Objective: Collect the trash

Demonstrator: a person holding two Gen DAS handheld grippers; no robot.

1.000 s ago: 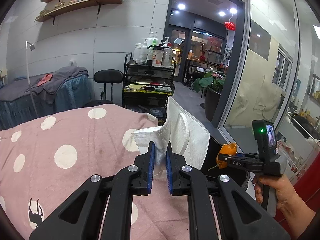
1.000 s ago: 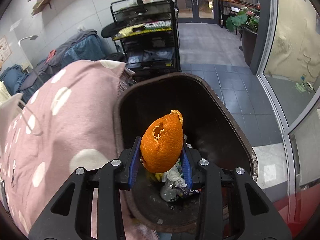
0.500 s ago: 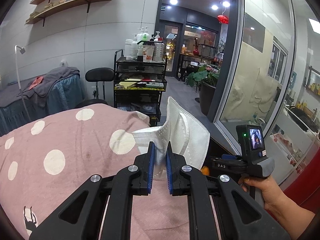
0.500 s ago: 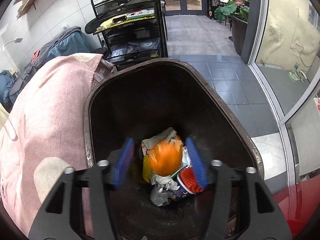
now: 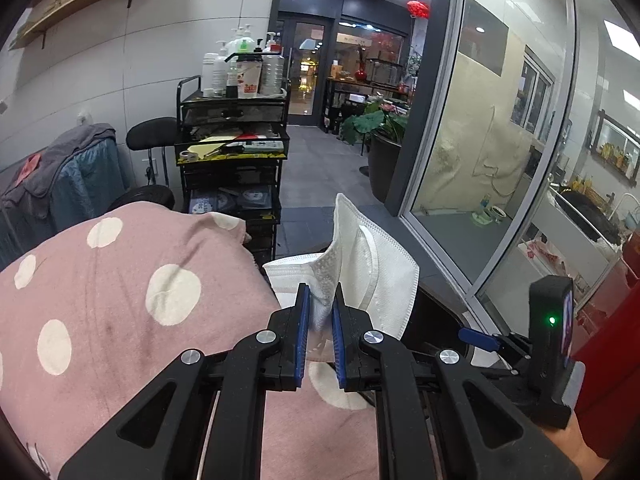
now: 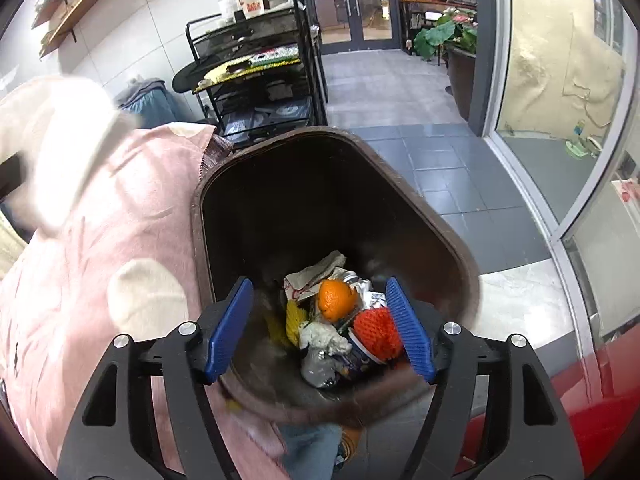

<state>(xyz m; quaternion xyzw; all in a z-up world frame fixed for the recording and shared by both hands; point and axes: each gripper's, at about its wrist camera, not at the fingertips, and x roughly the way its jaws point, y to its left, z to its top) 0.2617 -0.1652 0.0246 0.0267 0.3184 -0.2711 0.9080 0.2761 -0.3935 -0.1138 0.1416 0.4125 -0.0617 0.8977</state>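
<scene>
A pink polka-dot blanket (image 5: 120,320) covers the bed beside a dark brown trash bin (image 6: 400,184). Over the bin, the right claw (image 6: 320,328) is opening with nothing between its pads. Orange peel (image 6: 336,298) lies inside on other rubbish. The left claw (image 5: 320,312) is clamped on a white face mask (image 5: 372,268) above the blanket's edge.

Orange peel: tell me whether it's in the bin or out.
In. The peel lies on the rubbish at the bottom of the bin.

face mask (image 5: 372,264): 1 | bin (image 6: 400,184): 1 | orange peel (image 6: 337,298): 1
</scene>
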